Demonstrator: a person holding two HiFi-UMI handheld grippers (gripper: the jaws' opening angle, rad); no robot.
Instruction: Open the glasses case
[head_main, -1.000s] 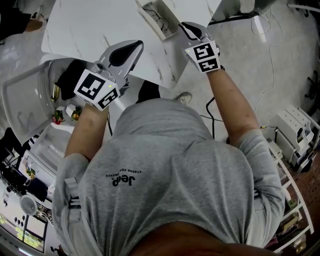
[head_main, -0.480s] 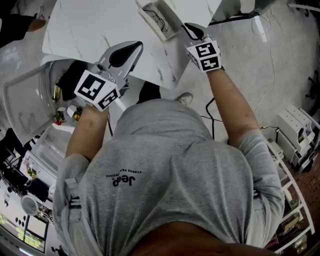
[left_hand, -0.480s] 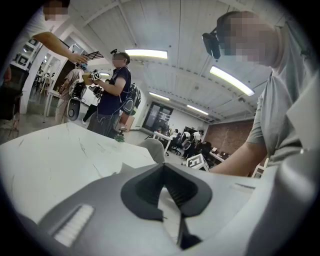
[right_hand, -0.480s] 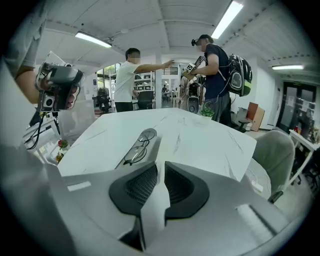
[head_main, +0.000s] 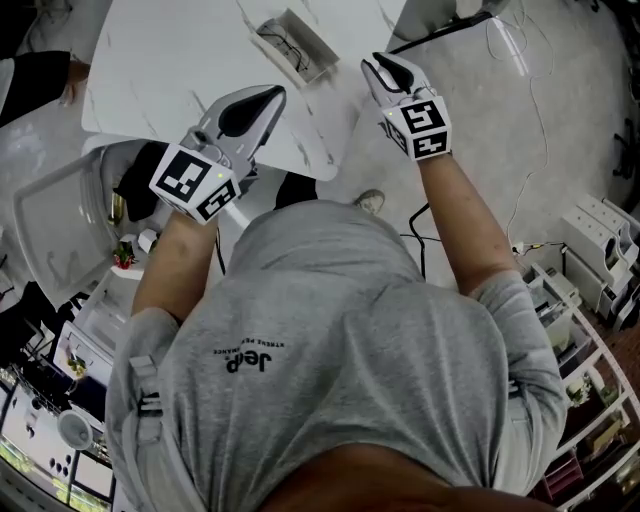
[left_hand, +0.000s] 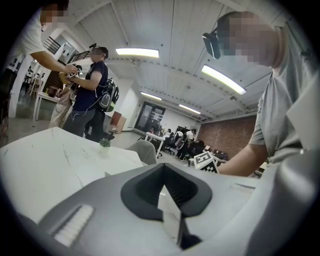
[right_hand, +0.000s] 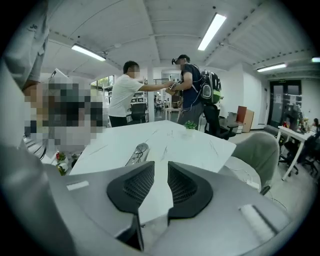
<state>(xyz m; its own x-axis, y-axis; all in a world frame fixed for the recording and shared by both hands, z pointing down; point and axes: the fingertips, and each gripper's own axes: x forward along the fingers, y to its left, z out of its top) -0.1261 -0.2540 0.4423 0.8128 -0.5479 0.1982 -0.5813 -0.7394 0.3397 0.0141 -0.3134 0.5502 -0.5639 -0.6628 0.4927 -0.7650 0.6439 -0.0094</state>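
Note:
The glasses case (head_main: 290, 45) lies open on the white marble table (head_main: 170, 60), with a pair of glasses inside; the right gripper view shows it too (right_hand: 137, 152), ahead and a little left of the jaws. My right gripper (head_main: 380, 62) hovers off the table's right edge, apart from the case. Its jaws (right_hand: 161, 172) have just been opening and stand slightly apart, with nothing between them. My left gripper (head_main: 270, 92) is over the table's near edge, short of the case, jaws (left_hand: 162, 172) together and empty.
A grey chair (head_main: 60, 200) stands below the left hand. Two people (right_hand: 192, 95) stand at the table's far side by a small plant (right_hand: 190, 124). Cables (head_main: 540, 120) run over the floor, and shelving (head_main: 600, 260) is at the right.
The right gripper has drawn back from the case's edge, rightward and upward. The case now sits further left in the head view. The left gripper has barely shifted.

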